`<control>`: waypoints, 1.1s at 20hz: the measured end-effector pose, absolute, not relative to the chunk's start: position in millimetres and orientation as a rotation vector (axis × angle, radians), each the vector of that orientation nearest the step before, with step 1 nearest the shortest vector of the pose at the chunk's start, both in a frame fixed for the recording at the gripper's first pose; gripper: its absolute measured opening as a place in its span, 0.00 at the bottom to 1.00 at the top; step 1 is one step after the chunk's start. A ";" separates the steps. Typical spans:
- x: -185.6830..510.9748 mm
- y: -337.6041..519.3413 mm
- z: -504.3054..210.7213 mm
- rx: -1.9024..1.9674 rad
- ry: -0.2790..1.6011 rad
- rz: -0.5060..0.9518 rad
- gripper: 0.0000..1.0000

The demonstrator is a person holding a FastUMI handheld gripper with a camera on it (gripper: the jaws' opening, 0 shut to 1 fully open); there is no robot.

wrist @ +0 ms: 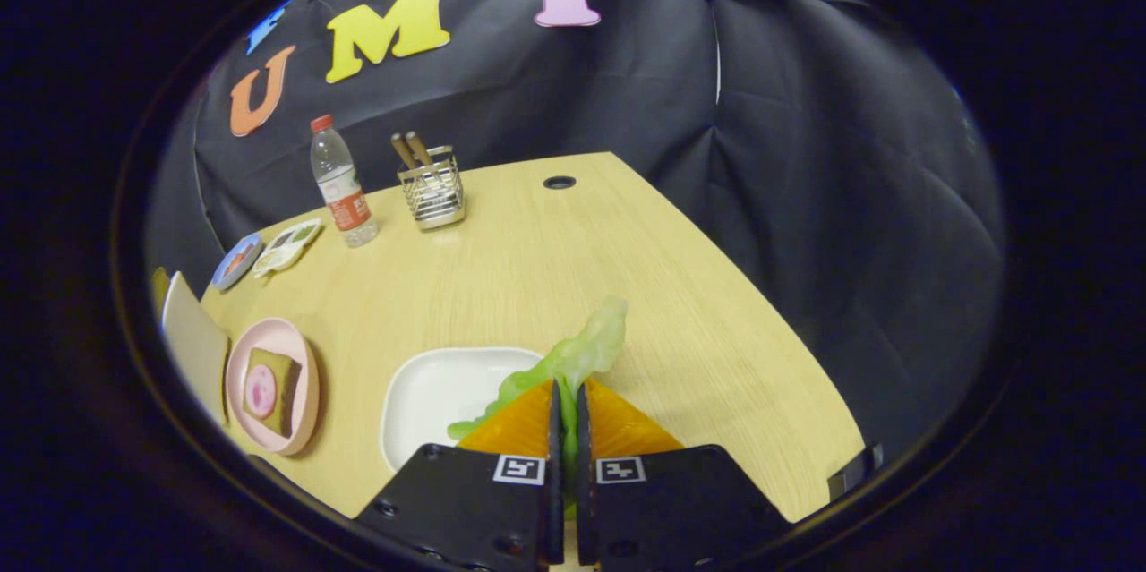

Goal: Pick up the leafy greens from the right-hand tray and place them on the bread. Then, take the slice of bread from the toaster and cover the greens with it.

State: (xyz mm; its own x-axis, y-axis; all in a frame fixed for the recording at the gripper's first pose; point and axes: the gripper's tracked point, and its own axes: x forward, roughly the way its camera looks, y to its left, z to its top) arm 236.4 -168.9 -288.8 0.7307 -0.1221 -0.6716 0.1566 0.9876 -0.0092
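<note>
- One wooden table (555, 277) carries everything, its far edges running against the black cloth wall (806, 196); a round cable hole (560, 183) sits near the far corner.
- Both fingers of the gripper (567, 402) are pressed together on the leafy greens (582, 353), which stick out ahead of the tips and trail down between them.
- Just beyond the fingers, near the table's front edge, lies a white tray (439, 397), with the held greens over its right rim.
- At the left edge sits a pink plate (273, 384) bearing a slice of bread (273, 393) with a round pink topping.
- Towards the far left edge stand a water bottle (342, 183) and, beside it, a wire holder (432, 192) with two brown sticks.
- Small flat cards (269, 254) lie near the bottle.
</note>
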 end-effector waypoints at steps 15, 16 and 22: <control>196.2 29.6 -213.8 -0.077 0.614 0.101 0.06; 194.3 46.3 -214.3 -0.077 0.614 0.124 0.06; 192.2 138.9 -223.4 -0.074 0.604 0.261 0.06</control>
